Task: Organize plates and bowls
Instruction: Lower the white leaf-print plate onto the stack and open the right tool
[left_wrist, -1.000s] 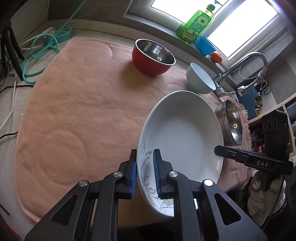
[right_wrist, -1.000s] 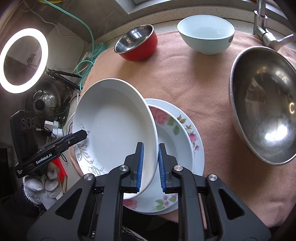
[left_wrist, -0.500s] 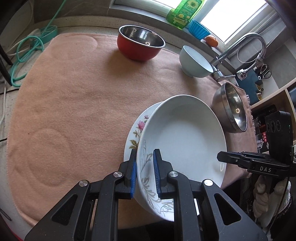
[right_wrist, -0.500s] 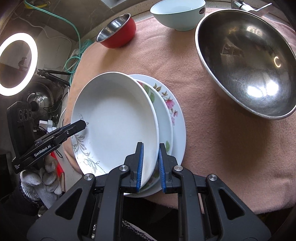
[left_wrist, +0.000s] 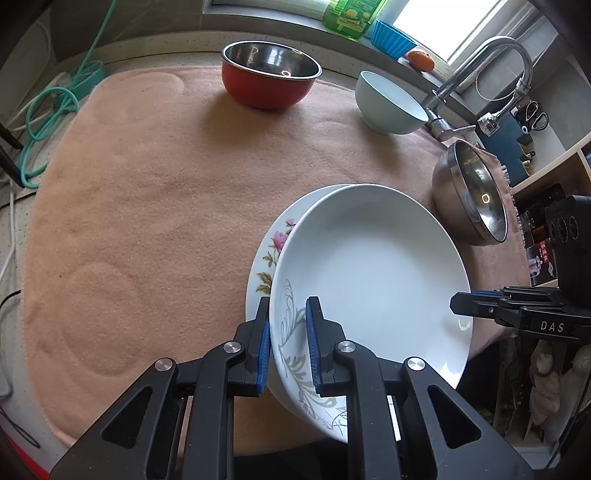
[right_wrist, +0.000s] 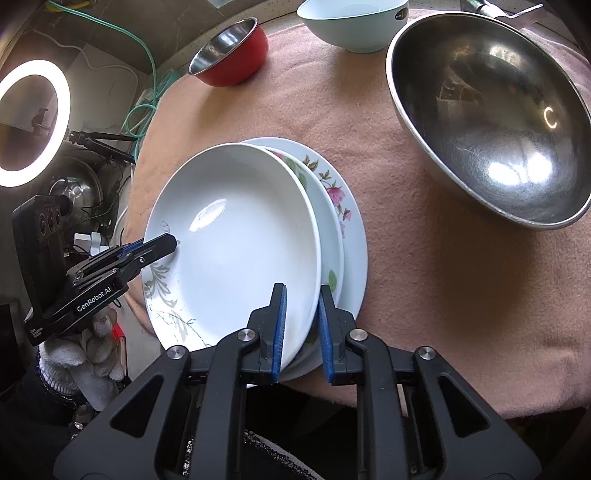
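Observation:
A white plate with a grey leaf pattern (left_wrist: 373, 273) lies tilted on top of the flowered plates (left_wrist: 271, 251) on the peach cloth. My left gripper (left_wrist: 288, 343) is shut on its near rim. My right gripper (right_wrist: 300, 325) is shut on the opposite rim of the same white plate (right_wrist: 236, 236), over the flowered plates (right_wrist: 343, 206). The right gripper also shows at the right of the left wrist view (left_wrist: 458, 304), and the left gripper at the left of the right wrist view (right_wrist: 170, 245).
A red steel-lined bowl (left_wrist: 269, 81) and a pale green bowl (left_wrist: 388, 103) stand at the back of the cloth. A large steel bowl (right_wrist: 487, 118) sits at the right by the tap (left_wrist: 480, 66). Cables (left_wrist: 48, 114) lie off the cloth's left edge.
Both grippers have lowered the white plate toward the flowered plates and brought it closer to level. It now rests over them.

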